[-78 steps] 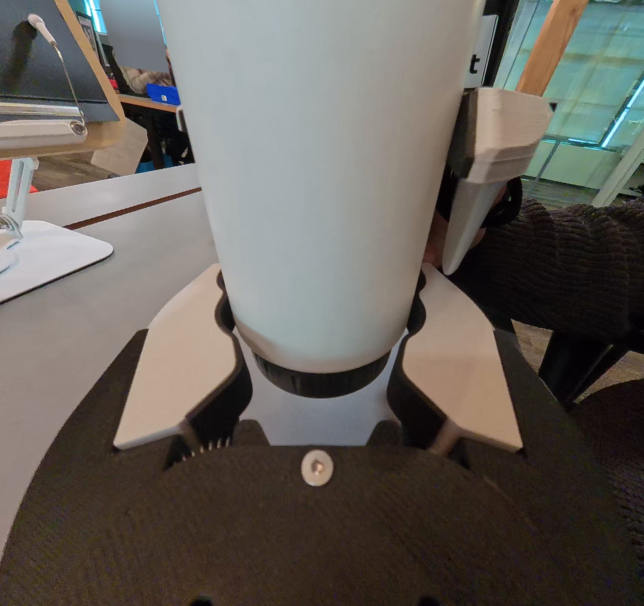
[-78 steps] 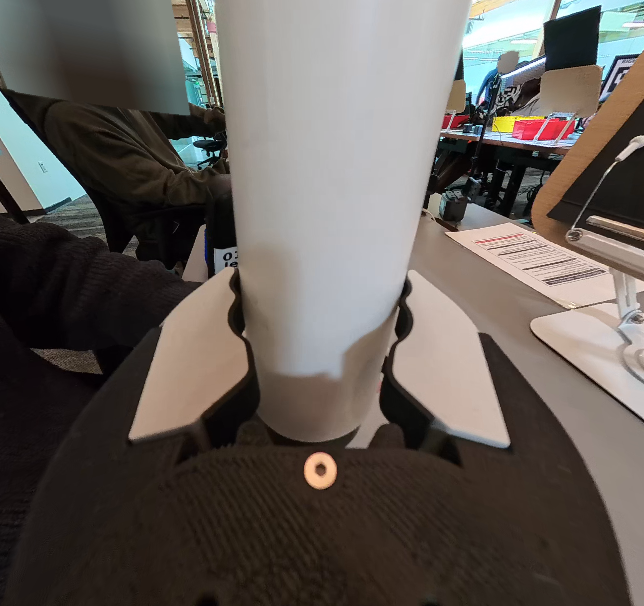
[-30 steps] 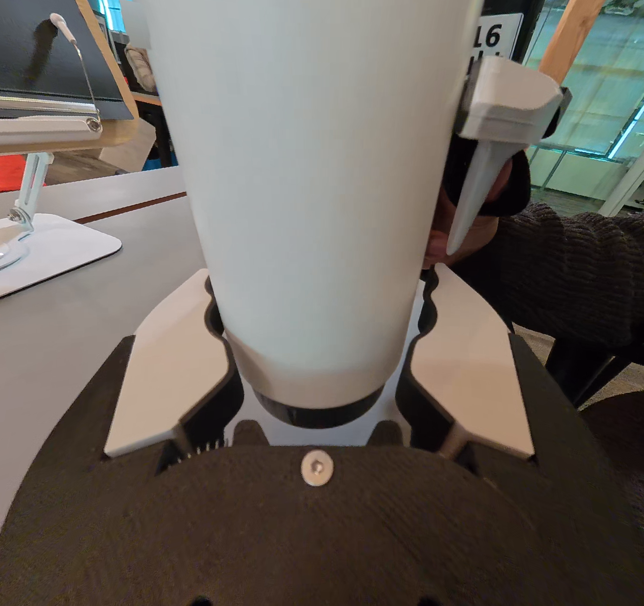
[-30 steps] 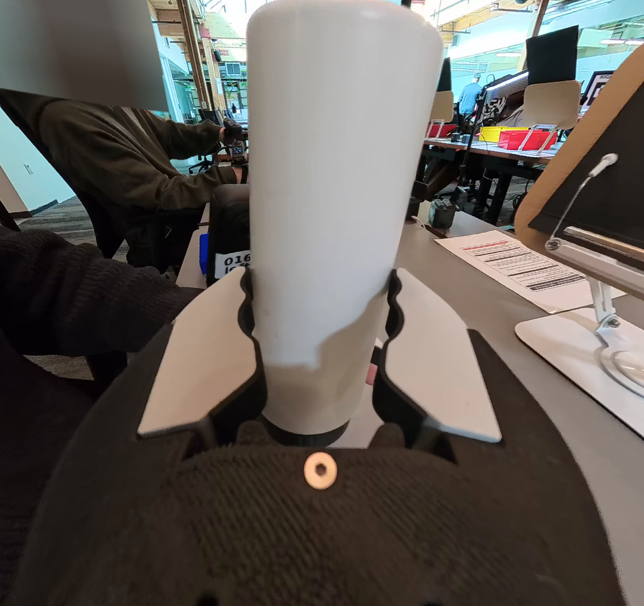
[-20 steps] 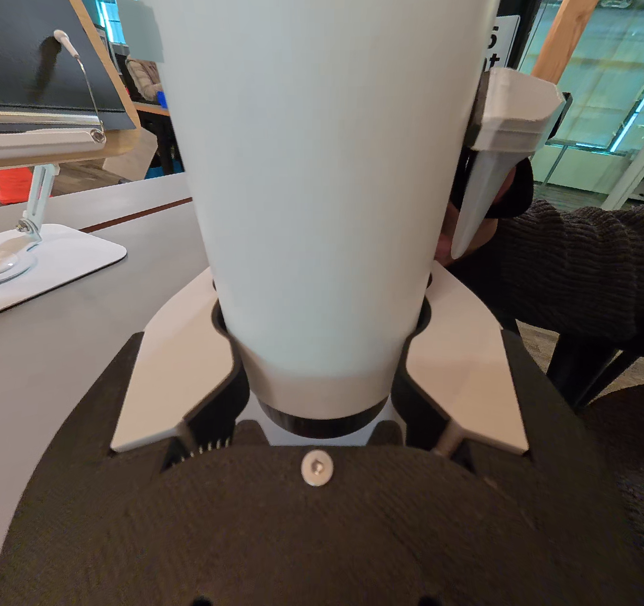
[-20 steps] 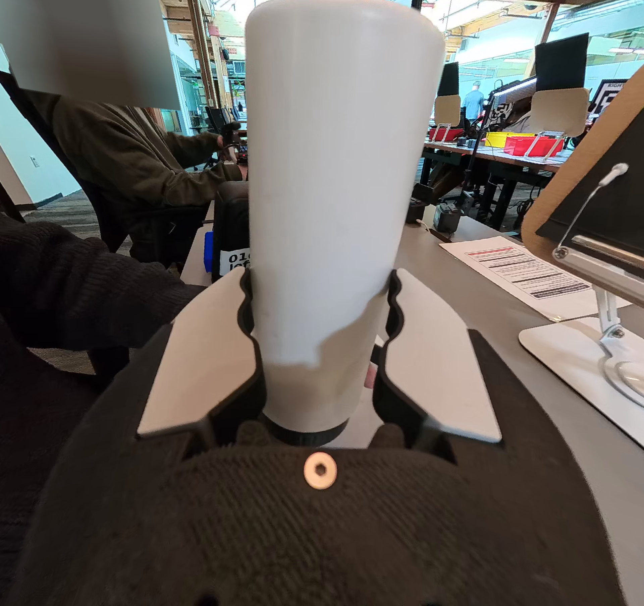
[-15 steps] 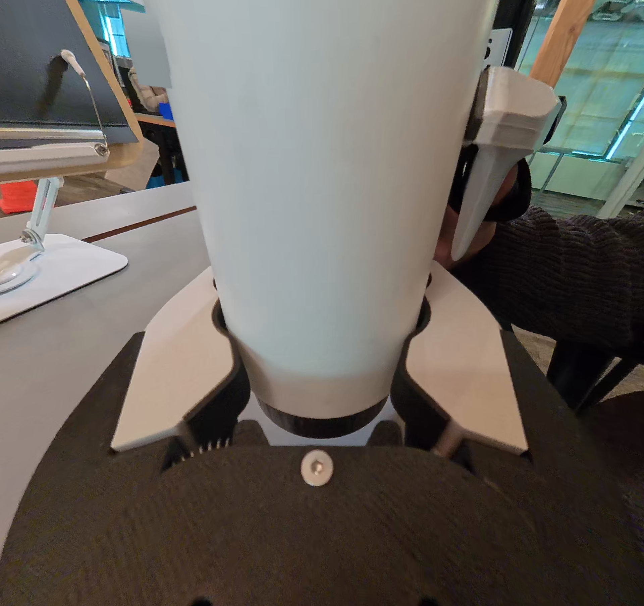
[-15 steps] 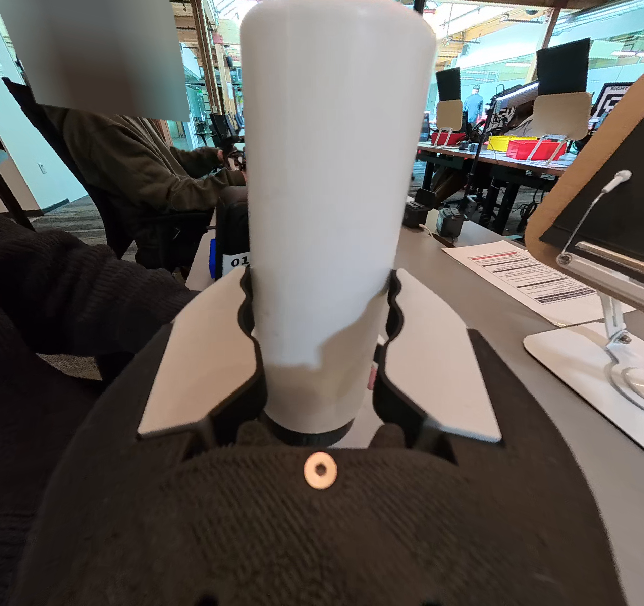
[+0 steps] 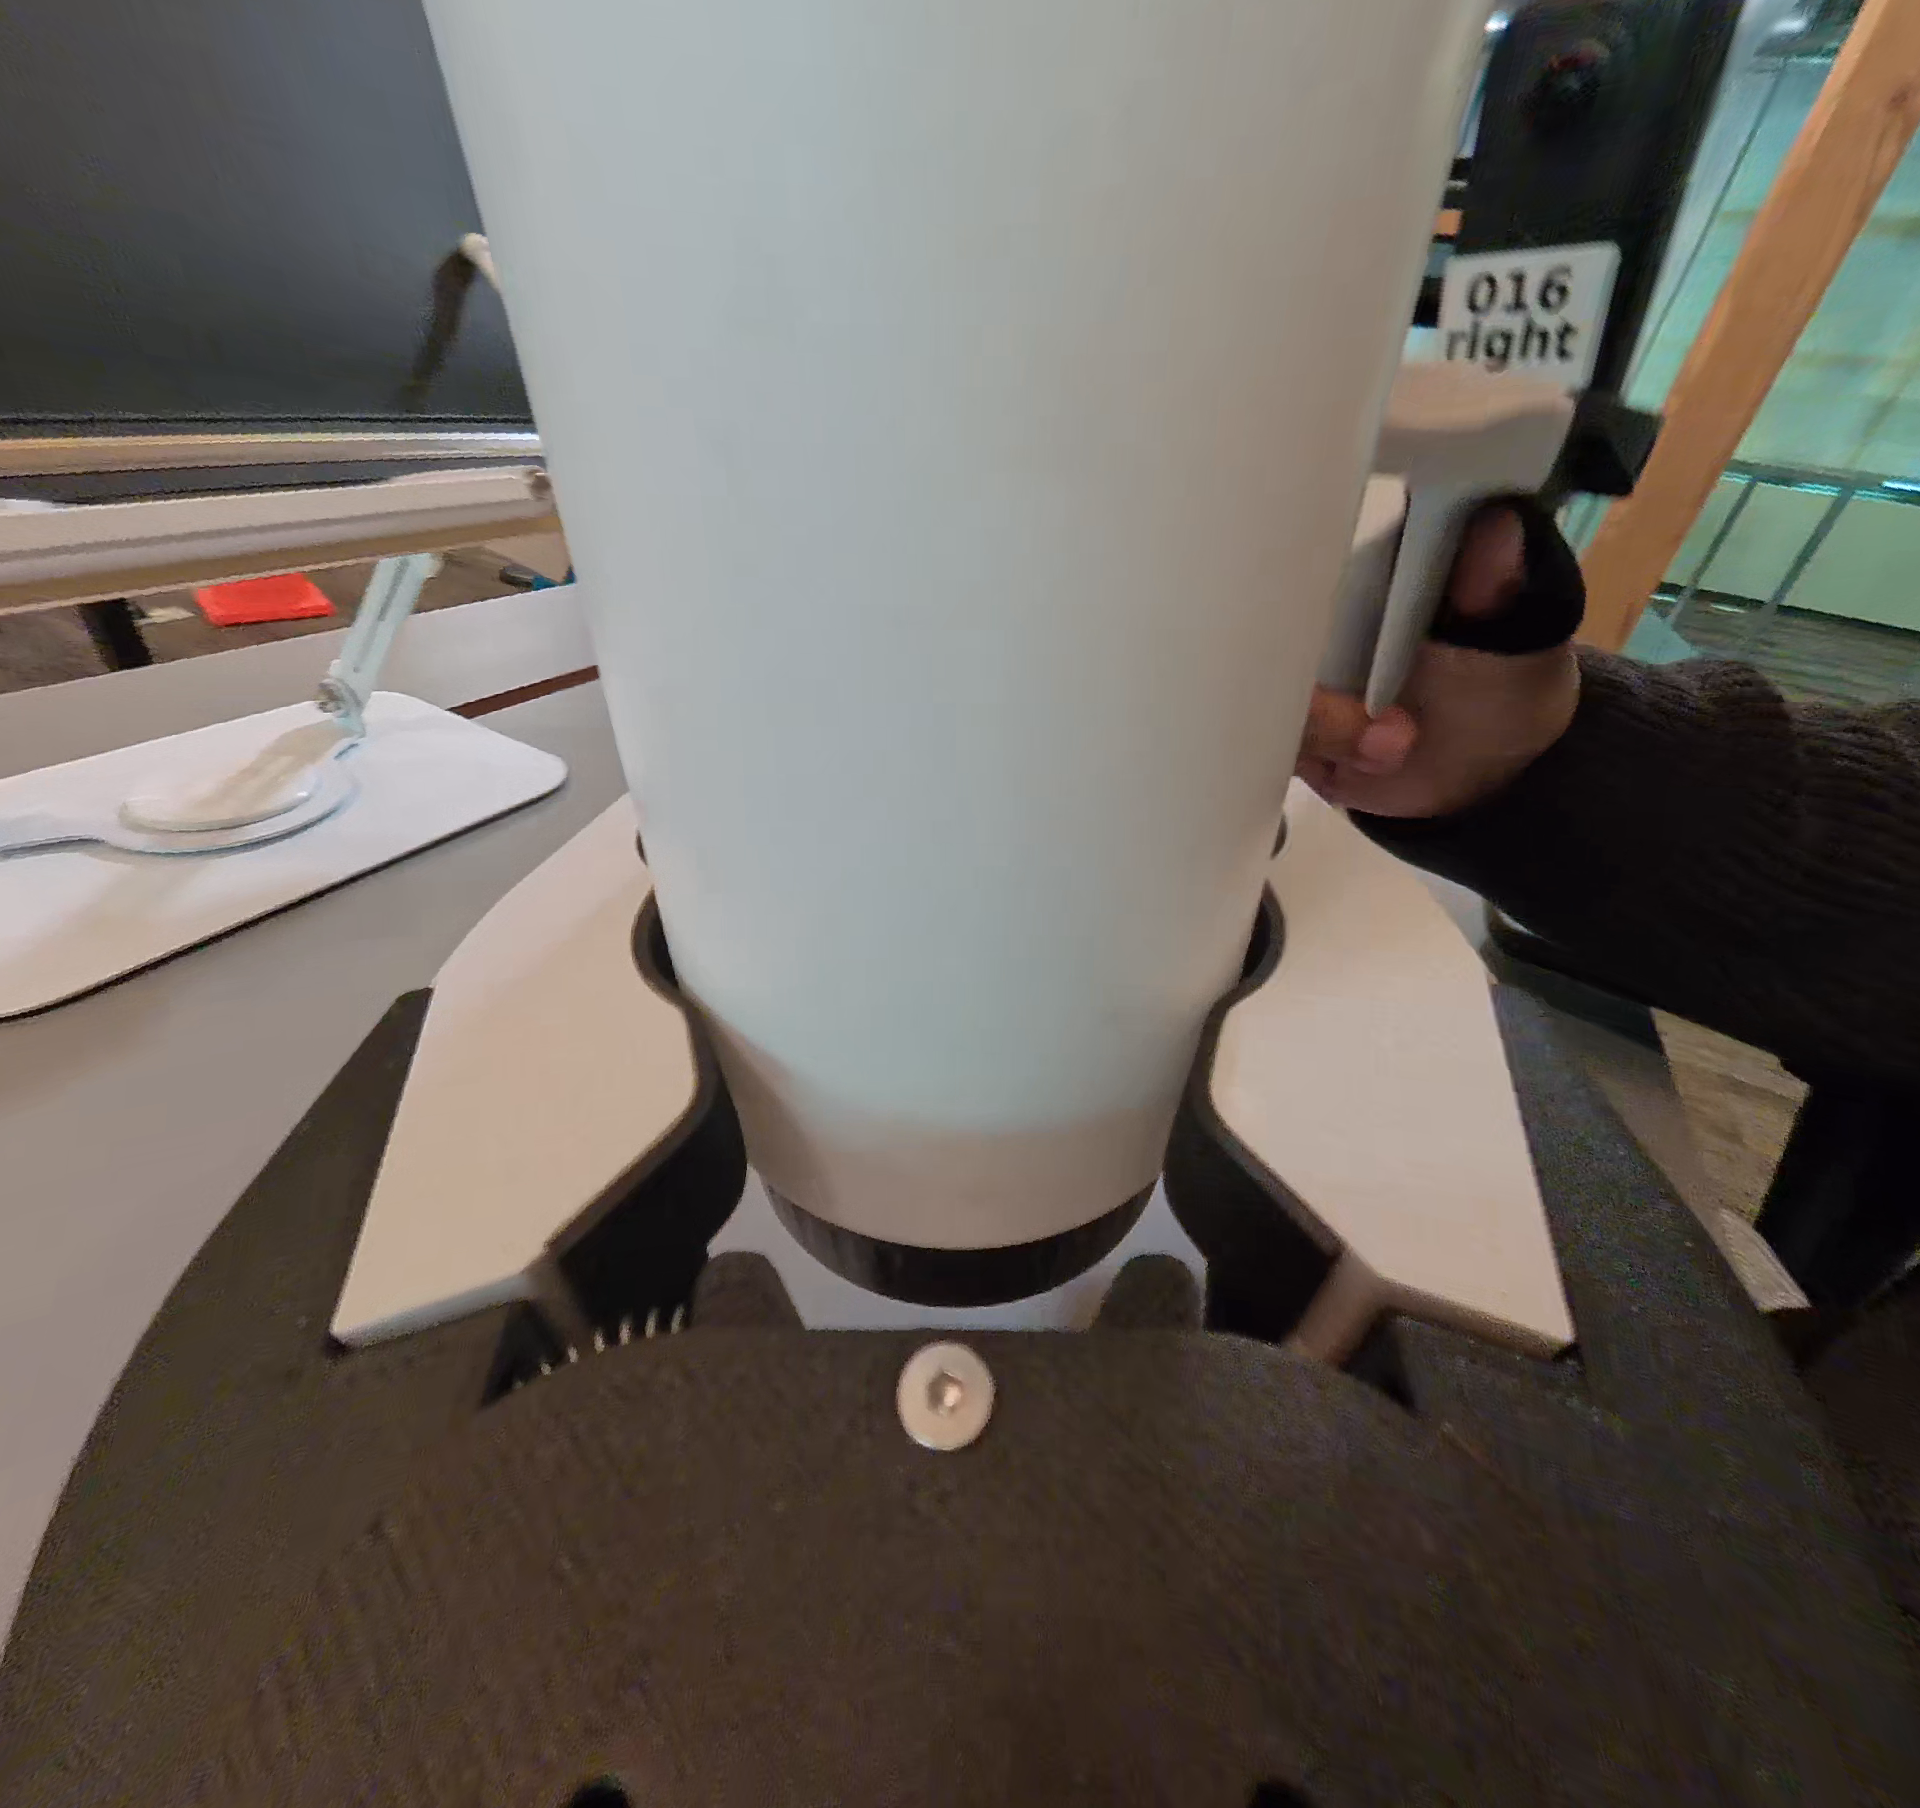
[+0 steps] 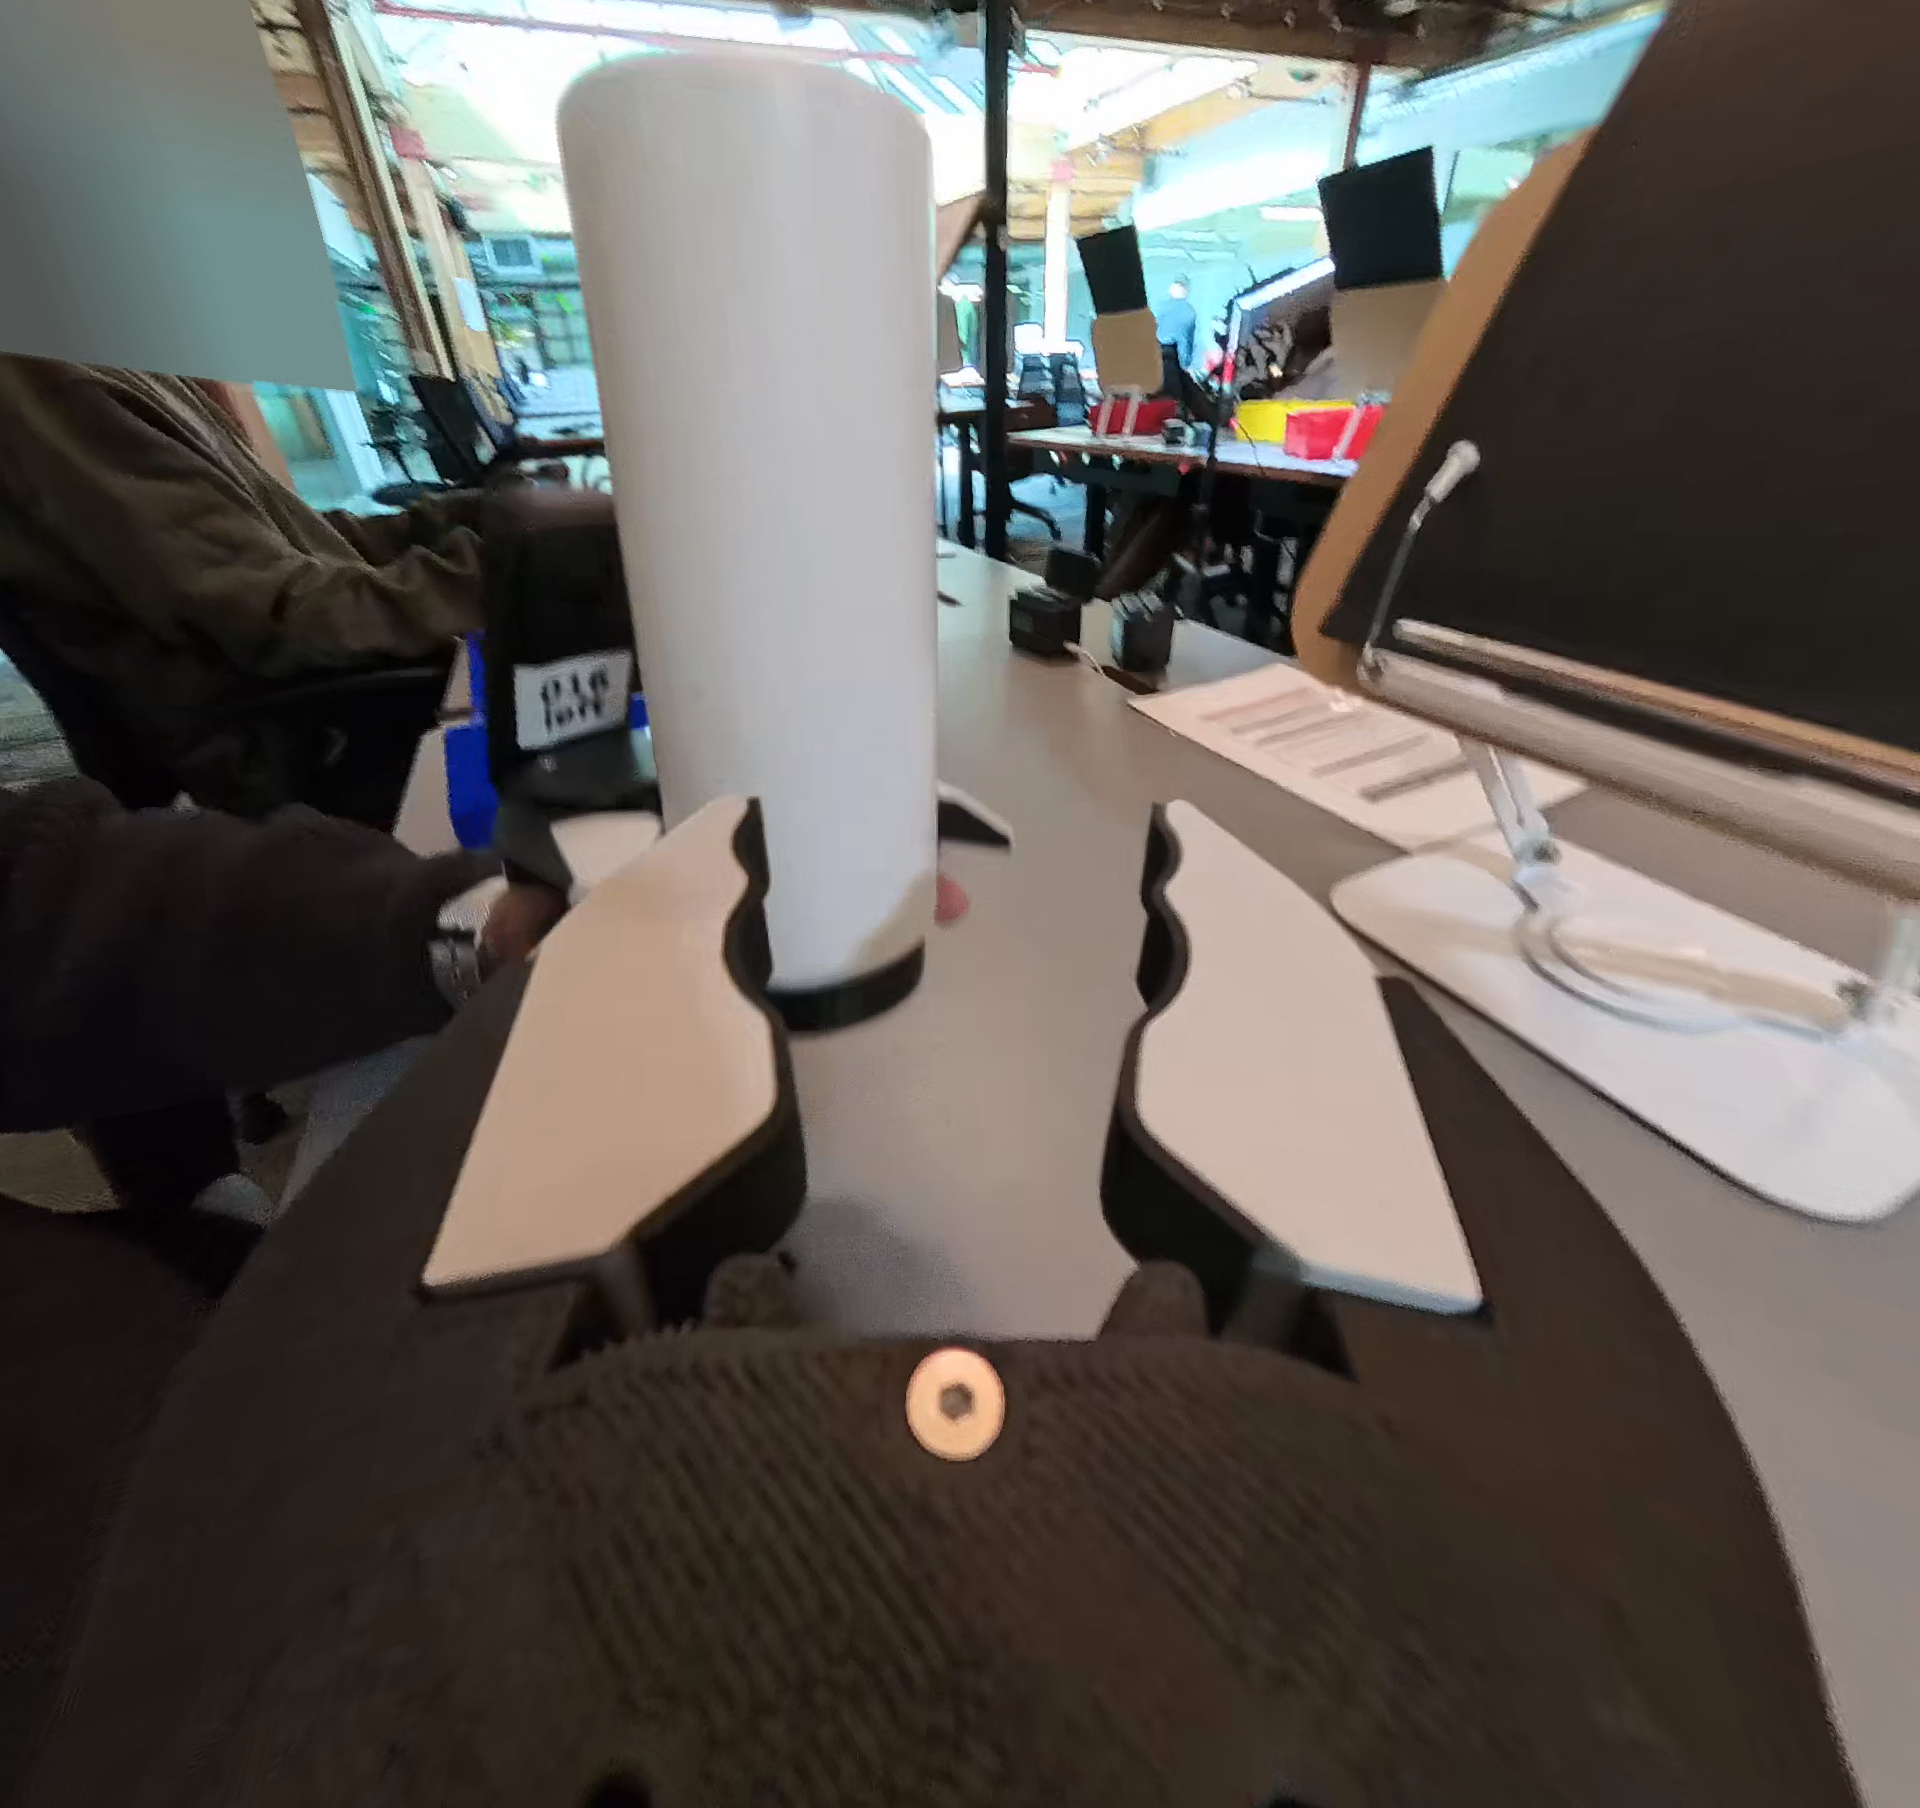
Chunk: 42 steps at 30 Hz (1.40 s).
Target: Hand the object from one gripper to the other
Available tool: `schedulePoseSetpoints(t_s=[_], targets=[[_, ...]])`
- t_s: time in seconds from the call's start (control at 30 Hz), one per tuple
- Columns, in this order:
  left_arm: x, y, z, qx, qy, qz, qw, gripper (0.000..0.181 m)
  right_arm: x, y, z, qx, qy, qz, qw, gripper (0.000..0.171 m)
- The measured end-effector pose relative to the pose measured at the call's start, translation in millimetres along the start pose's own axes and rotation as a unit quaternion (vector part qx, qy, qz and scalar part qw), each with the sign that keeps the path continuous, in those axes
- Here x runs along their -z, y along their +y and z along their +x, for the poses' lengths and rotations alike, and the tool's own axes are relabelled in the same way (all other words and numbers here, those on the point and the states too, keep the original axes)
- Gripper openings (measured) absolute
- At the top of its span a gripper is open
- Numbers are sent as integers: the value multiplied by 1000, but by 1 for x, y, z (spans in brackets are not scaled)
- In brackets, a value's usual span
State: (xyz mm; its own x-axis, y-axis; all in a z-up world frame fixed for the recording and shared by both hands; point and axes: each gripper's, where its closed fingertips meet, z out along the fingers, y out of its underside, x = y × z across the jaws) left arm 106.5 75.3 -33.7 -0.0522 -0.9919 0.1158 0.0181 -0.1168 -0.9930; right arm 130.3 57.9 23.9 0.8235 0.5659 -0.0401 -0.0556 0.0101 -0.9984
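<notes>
A tall white tumbler [image 9: 956, 511] with a black base stands upright between my left gripper's [image 9: 961, 823] two white fingers, which are shut on its lower part. In the right wrist view the tumbler [image 10: 758, 511] stands ahead and to the left, beside the tip of the left finger. My right gripper [image 10: 951, 813] is open and empty, its fingers spread wide and clear of the tumbler. One finger [image 10: 613, 839] of the left gripper shows behind the tumbler's base. The right gripper's black body [image 9: 1600, 96] shows behind the tumbler on the right, held by a hand.
A grey table [image 10: 987, 1135] lies below. A dark board on a stand with a white base [image 10: 1662, 1031] is at the right; the base also shows in the left wrist view [image 9: 260, 823]. A printed sheet [image 10: 1330, 740] lies farther back. A seated person [image 10: 208, 563] is at the left. The grippers' ends are close to 7 cm from one another.
My left gripper has closed on the tumbler's lower part. My right gripper has opened, let go of the tumbler and drawn back from it.
</notes>
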Motion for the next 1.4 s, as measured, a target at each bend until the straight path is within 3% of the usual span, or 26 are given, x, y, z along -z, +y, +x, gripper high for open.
schedulePoseSetpoints(t_s=[0.17, 0.3, 0.57, 0.77, 1.1, 1.4], targets=[[15, 4, -40, -2, -48, -20, 999, 106, 18, 46, 2, -71, 21, -28, 997, 70], [25, 1, -64, 19, -66, -13, 998, 107, 18, 54, -9, -157, -5, -5, 987, 69], [28, 7, -76, 20, -81, -23, 996, 107, 4, 90, -17, -72, -10, -95, 993, 70], [24, 13, -74, 3, -83, -40, 996, 107, 7, 82, -9, -136, -15, -59, 989, 70], [27, 17, -82, -55, -116, -68, 989, 107, 15, 83, 5, -94, 22, -90, 991, 71], [20, 35, -72, -198, -130, -141, 961, 108, 35, 32, 12, -124, 37, -66, 989, 81]])
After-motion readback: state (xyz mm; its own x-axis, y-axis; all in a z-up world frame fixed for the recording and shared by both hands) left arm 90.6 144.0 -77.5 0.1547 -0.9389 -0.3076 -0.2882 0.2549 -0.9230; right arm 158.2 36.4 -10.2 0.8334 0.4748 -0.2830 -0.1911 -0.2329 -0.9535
